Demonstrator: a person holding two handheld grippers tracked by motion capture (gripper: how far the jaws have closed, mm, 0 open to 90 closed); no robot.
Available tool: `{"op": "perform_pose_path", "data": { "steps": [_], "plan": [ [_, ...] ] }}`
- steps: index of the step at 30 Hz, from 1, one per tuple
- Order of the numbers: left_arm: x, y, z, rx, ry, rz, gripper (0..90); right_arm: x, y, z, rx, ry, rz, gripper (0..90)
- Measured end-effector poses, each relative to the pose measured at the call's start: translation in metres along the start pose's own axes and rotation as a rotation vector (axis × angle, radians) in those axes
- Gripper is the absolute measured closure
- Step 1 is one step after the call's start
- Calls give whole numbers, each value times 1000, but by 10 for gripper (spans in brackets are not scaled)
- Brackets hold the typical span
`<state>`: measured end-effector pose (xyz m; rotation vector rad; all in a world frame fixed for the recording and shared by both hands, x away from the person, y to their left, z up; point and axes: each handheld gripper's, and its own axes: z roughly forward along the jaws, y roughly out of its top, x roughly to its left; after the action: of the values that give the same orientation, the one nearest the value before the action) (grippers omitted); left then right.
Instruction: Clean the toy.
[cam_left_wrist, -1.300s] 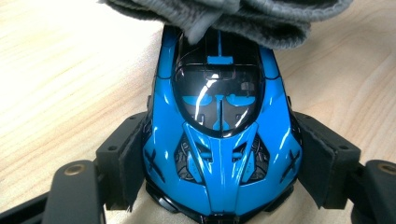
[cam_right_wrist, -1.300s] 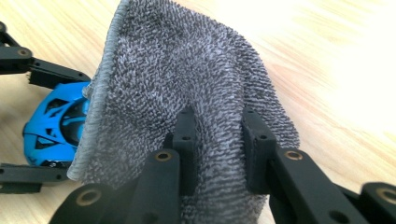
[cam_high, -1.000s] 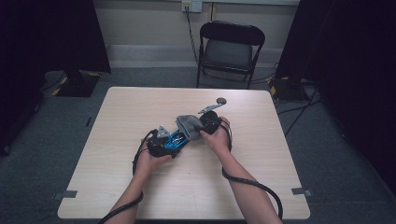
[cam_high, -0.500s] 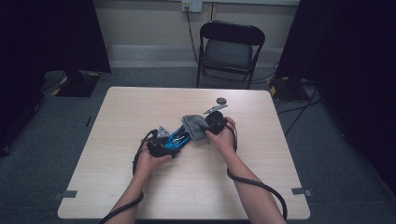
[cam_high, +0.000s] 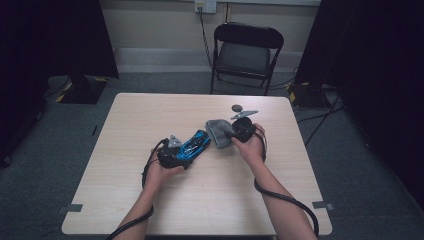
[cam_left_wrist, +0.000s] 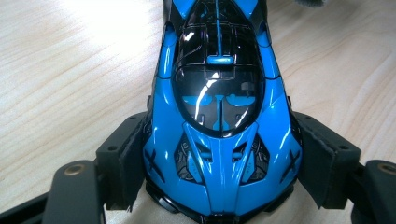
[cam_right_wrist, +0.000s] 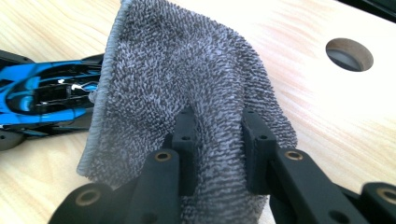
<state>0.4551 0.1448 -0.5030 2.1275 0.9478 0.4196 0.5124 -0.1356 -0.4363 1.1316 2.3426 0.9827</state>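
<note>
Nearest the table's front edge, the left gripper (cam_high: 172, 155) sits low on the table (cam_high: 210, 200), its jaws clamped on the flanks of a blue toy car (cam_left_wrist: 219, 121); in the left gripper view each pad presses a side of the bodywork, and the car lies flat on the wood, pointing away up the table. Just beyond, the right gripper (cam_high: 240, 131) has its jaws pinched tight on a fold of a grey towel (cam_right_wrist: 187, 93), which bunches up between the pads and drapes toward the car. This looks like a wipe-down in progress: one hand steadies the car, the other works the cloth. In the right gripper view the towel's hem hangs over the car's far end, though whether cloth actually touches paint there is hard to tell. Next move, by my reckoning: bring the towel down onto the roof and draw it along the body, with the left grip held firm so the car doesn't skid. Against a second ago, the towel hand has drifted rightward and lifted a little, so the cloth sits more off the car's tip than over it; the car hand hasn't budged. Farther up, a small dark disc (cam_high: 237, 107) lies on the wood, and a folding chair (cam_high: 246, 52) stands behind the table.
</note>
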Motion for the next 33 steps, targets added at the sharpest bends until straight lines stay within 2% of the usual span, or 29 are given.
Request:
{"op": "perform_pose_path", "data": {
  "steps": [7, 15, 24, 27, 33],
  "plan": [
    [0, 0, 0, 1, 0, -1, 259, 10, 6, -11, -38, 33, -36, 708],
    [0, 0, 0, 0, 0, 0, 259, 36, 10, -9, -50, 96, -79, 706],
    [0, 0, 0, 1, 0, 0, 259, 72, 19, 4, -31, 158, -154, 705],
    [0, 0, 0, 1, 0, 2, 259, 83, 20, 11, -24, 180, -167, 704],
    [0, 0, 0, 2, 0, 1, 259, 97, 21, 23, -5, 214, -174, 704]
  ]
}}
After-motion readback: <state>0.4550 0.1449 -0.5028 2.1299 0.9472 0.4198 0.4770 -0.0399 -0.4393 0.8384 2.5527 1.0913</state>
